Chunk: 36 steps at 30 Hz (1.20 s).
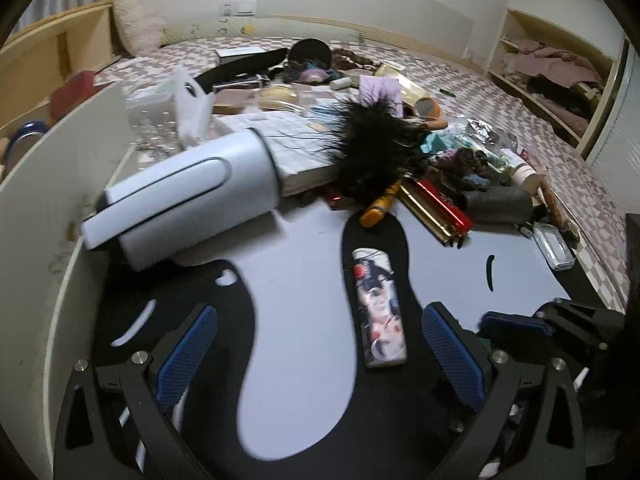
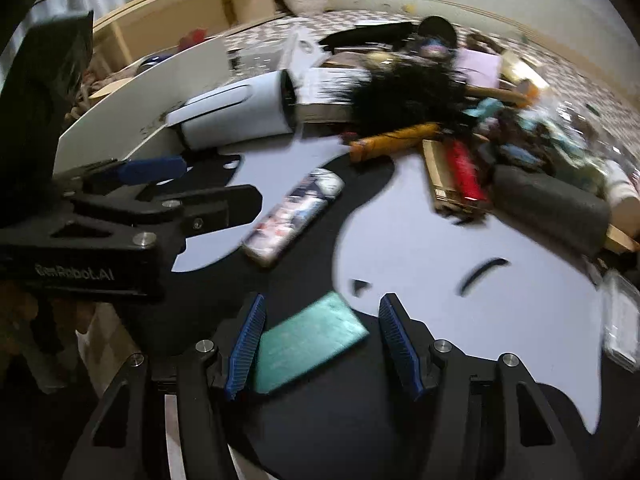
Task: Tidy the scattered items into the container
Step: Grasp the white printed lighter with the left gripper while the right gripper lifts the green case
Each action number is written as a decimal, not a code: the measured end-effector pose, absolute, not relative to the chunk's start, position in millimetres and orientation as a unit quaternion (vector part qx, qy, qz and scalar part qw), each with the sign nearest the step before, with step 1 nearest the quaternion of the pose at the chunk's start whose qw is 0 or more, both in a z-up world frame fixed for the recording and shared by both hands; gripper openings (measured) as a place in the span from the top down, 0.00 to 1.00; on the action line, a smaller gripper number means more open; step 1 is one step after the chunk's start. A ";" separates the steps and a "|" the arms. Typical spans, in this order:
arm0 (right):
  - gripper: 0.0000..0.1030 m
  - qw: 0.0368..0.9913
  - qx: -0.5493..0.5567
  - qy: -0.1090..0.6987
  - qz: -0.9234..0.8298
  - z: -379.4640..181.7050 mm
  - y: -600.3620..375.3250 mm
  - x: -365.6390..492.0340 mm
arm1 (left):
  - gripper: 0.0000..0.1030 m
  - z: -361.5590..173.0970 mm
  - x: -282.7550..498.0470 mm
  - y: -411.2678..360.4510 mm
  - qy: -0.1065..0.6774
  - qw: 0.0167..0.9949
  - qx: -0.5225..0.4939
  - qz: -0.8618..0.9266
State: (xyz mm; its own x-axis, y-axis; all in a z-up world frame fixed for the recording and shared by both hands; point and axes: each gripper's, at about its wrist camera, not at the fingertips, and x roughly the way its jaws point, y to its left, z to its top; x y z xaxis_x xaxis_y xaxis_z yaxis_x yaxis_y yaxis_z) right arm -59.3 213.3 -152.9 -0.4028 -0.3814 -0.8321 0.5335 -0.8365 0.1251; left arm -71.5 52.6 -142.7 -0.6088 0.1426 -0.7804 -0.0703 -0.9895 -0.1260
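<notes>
Right wrist view: the right gripper [image 2: 320,344] stands partly open, its blue pads on either side of a small green card-like box [image 2: 310,342]; the left pad lies against the box's edge, the right pad is apart from it, so no firm grip is shown. Left wrist view: the left gripper [image 1: 320,356] is spread wide and holds nothing; a printed lighter [image 1: 378,312] lies between its pads, nearer the right one, touching neither. Both items rest on a black-and-pale patterned surface [image 1: 296,280], bounded at the left of the frame by a white upright wall [image 1: 36,220]; whether this is the container cannot be told. At centre left a white cylindrical appliance [image 1: 188,196] lies on its side against that wall. Beyond it, at centre, a black feather duster [image 1: 372,152] with a yellow handle overlies a checked pad, beside a red-and-gold box [image 1: 436,210] and a dark grey roll [image 1: 496,202]. Further clutter covers the checked bedspread [image 1: 560,152] at upper right.
</notes>
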 end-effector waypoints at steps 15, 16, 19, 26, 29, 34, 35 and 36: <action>0.41 0.195 0.481 0.057 -0.853 -152.9 239.6 -52.3 | 0.51 -160.7 -77.7 77.4 0.033 0.063 -0.441 0.895; 0.41 0.195 0.480 0.061 -0.853 -152.6 238.8 -51.3 | 0.58 -160.2 -77.4 74.6 0.031 0.060 -0.441 0.895; 0.41 0.190 0.476 0.072 -0.856 -153.4 234.6 -49.4 | 0.71 -160.0 -76.6 66.0 0.025 0.054 -0.439 0.896; 0.44 0.161 0.472 0.073 -0.864 -157.0 232.7 -46.7 | 0.75 -159.3 -70.8 49.2 -0.011 0.053 -0.451 0.891; 0.44 0.149 0.466 0.068 -0.869 -158.6 232.8 -44.4 | 0.75 -158.2 -64.2 45.3 -0.020 0.054 -0.456 0.888; 0.44 0.141 0.455 0.055 -0.877 -161.0 234.2 -41.5 | 0.75 -155.3 -54.0 39.8 -0.032 0.059 -0.467 0.881; 0.44 0.141 0.456 0.054 -0.877 -161.0 234.2 -41.5 | 0.75 -154.7 -52.2 39.2 -0.033 0.060 -0.469 0.881; 0.44 0.141 0.456 0.054 -0.877 -161.0 234.2 -41.6 | 0.75 -154.2 -51.0 38.9 -0.033 0.060 -0.469 0.880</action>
State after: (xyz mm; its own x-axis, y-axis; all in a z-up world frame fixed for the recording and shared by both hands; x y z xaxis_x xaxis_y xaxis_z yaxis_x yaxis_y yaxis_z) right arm -41.6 234.2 -161.0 -0.5452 -0.1974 -0.8148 0.2957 -0.9547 0.0335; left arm -51.0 38.9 -154.2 -0.5521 0.1372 -0.8224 -0.0748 -0.9905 -0.1150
